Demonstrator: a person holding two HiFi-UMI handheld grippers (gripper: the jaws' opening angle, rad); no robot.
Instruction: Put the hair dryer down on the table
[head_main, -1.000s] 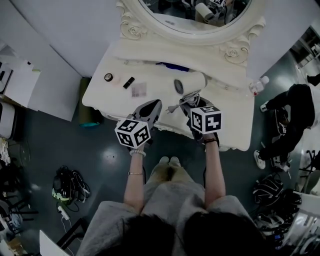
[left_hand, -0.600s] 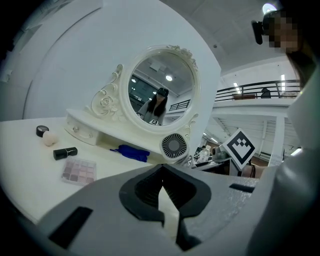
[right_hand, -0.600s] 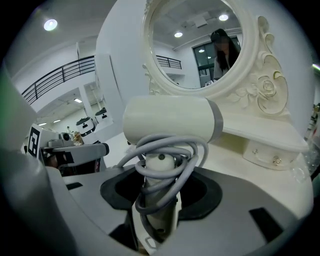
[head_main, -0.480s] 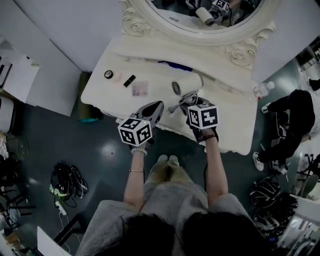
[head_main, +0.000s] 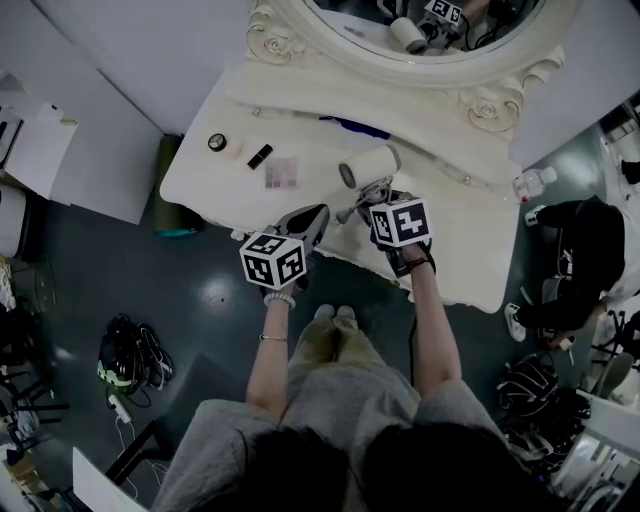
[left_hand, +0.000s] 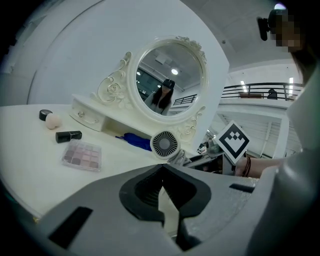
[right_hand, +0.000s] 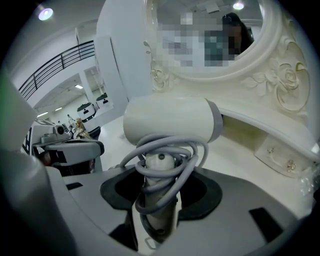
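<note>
The white table (head_main: 222, 185) is filling the upper middle of the head view. My right tongs (right_hand: 160, 200) are squeezing the hair dryer (right_hand: 170, 122) by its handle, just above it. My left tongs (left_hand: 161, 172) are pinched together on nothing. I think lowering it and letting go are left.

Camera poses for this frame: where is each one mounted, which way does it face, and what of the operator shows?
Head view: on the head, facing steeply down at the table; shows arms, legs, left gripper, right gripper.
Left gripper view: on the left gripper, looking across the table to the mirror; shows its own shut, empty jaws and the right gripper.
Right gripper view: on the right gripper, facing the dryer; shows its jaws clamping the handle.
Shared: all three show the dryer and the mirror.
</note>
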